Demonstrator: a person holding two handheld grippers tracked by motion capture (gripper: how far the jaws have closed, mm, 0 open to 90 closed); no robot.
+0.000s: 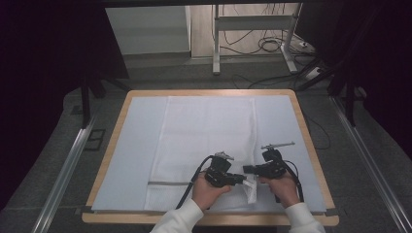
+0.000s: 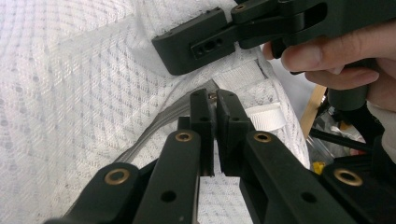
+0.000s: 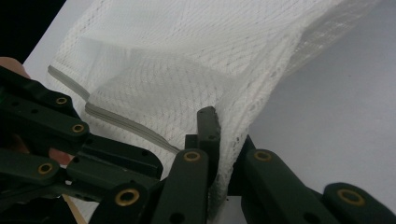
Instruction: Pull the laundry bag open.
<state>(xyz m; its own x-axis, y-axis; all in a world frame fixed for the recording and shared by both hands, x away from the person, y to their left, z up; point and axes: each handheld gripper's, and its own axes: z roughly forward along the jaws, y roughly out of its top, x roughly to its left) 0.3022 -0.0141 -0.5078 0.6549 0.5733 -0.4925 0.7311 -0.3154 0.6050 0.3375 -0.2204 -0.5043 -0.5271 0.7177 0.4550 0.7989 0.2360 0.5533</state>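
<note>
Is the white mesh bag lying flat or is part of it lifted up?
Mostly spread flat; the mesh bag has its near right corner pulled up between the two grippers.

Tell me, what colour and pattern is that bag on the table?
The mesh bag is white with a diamond-net weave, seen best in the left gripper view.

Your mesh bag (image 1: 204,141) lies on the sheet (image 1: 141,145) covering the table (image 1: 311,145); both grippers sit at its near right corner, left gripper (image 1: 239,179) beside right gripper (image 1: 247,169).
</note>
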